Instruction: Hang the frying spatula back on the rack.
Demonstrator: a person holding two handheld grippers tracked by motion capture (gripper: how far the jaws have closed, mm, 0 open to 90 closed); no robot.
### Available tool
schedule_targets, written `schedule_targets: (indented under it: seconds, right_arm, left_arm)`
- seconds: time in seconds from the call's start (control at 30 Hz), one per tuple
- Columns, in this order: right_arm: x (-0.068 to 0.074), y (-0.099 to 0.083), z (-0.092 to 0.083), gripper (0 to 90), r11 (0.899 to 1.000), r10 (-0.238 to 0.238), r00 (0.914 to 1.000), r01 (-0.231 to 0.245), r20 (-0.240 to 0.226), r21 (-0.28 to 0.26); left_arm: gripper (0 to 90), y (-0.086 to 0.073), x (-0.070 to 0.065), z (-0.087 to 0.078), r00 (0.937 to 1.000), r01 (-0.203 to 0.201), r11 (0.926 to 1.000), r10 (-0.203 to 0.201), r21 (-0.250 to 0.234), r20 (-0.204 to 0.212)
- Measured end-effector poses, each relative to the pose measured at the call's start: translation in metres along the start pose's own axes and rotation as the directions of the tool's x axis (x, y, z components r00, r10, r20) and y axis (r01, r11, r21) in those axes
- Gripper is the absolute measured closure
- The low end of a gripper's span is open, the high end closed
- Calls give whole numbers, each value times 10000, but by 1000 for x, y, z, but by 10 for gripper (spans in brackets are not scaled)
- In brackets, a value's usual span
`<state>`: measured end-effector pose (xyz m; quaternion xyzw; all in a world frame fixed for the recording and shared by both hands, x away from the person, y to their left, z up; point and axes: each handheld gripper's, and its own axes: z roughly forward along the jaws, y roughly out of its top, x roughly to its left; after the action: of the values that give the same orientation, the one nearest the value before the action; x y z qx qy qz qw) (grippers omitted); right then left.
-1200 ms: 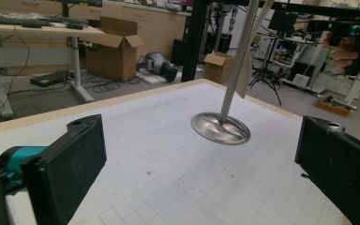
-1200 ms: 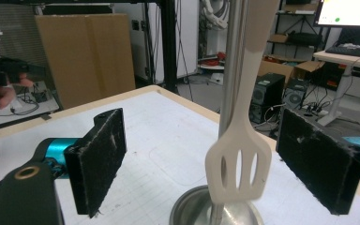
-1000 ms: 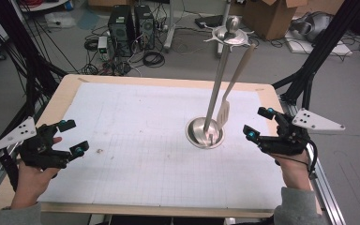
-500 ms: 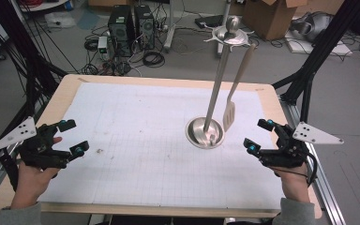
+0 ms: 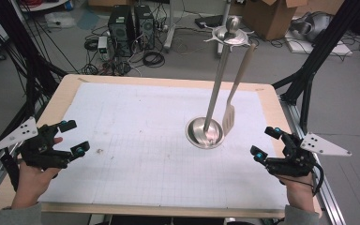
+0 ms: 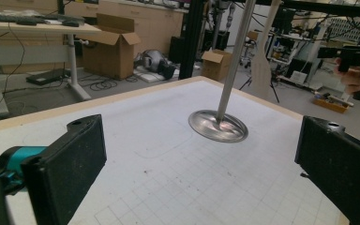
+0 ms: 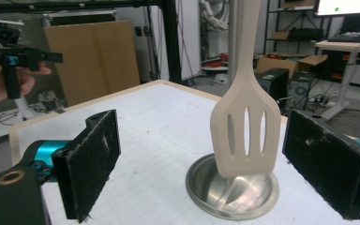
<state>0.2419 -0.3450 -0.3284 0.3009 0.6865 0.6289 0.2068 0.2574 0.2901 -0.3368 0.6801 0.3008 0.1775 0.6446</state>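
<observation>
A steel utensil stand (image 5: 205, 132) with a round dish base and a tall pole (image 5: 218, 75) stands right of the table's middle. A beige slotted spatula (image 5: 228, 120) hangs from its top, with its blade just above the base's right rim. My right gripper (image 5: 265, 143) is open and empty, to the right of the base near the table's edge. In the right gripper view the spatula (image 7: 246, 131) hangs ahead of the open jaws, apart from both pads (image 7: 91, 164). My left gripper (image 5: 74, 137) is open and empty at the far left, facing the stand (image 6: 218, 125).
A white gridded mat (image 5: 145, 140) covers the wooden table (image 5: 63, 89). Black frame posts (image 5: 309, 70) rise at both sides. Computer towers (image 5: 131, 26), cables and cardboard boxes lie on the floor beyond the far edge.
My right gripper has drawn back from the spatula toward the near right edge and sunk lower. The left gripper has stayed where it was.
</observation>
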Motion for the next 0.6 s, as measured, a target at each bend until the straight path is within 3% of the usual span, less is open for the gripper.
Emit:
schedule_targets:
  seconds: [0.33, 0.6]
  right_arm:
    - [-6, -11, -12, 107, 9997, 109, 9992, -117, 385, 198]
    - [-5, -12, -16, 107, 9993, -87, 9989, 70, 460, 365]
  left_arm:
    - [27, -2, -1, 3, 10000, -23, 9999, 23, 134, 25]
    - [27, -1, 0, 1, 10000, -51, 9999, 51, 89, -2]
